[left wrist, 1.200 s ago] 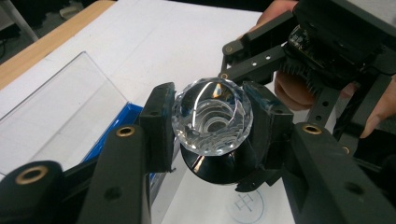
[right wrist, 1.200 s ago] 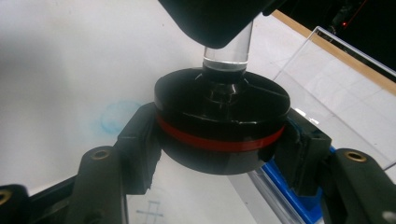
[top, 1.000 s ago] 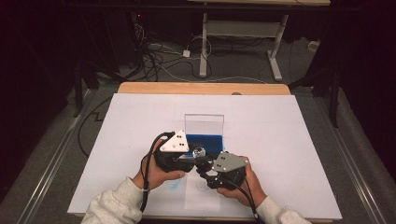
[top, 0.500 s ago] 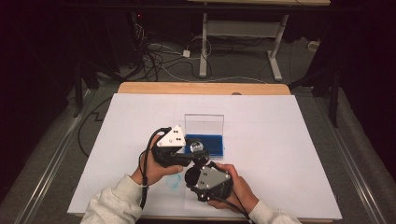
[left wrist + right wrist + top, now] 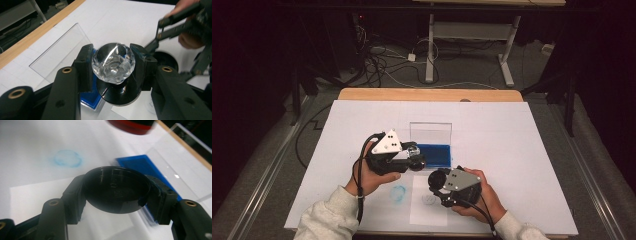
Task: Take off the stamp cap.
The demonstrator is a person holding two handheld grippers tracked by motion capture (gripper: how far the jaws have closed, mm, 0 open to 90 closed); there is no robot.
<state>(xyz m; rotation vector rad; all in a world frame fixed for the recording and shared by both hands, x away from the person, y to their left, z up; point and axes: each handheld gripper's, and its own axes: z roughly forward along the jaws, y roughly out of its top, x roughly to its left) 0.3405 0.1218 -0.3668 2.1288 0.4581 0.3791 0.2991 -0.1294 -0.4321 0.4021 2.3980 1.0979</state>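
Right gripper (image 5: 437, 181) withdrawn from left gripper (image 5: 414, 156), pinching black cap (image 5: 117, 192). Left clamped on faceted crystal stamp (image 5: 113, 62): hard, slick, chip-prone; best gripped across flat facets.

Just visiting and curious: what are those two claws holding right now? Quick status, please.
Left gripper shut on crystal-knob stamp. Right gripper shut on black round cap, off the stamp. Blue ink pad open beside them; nothing in the way.
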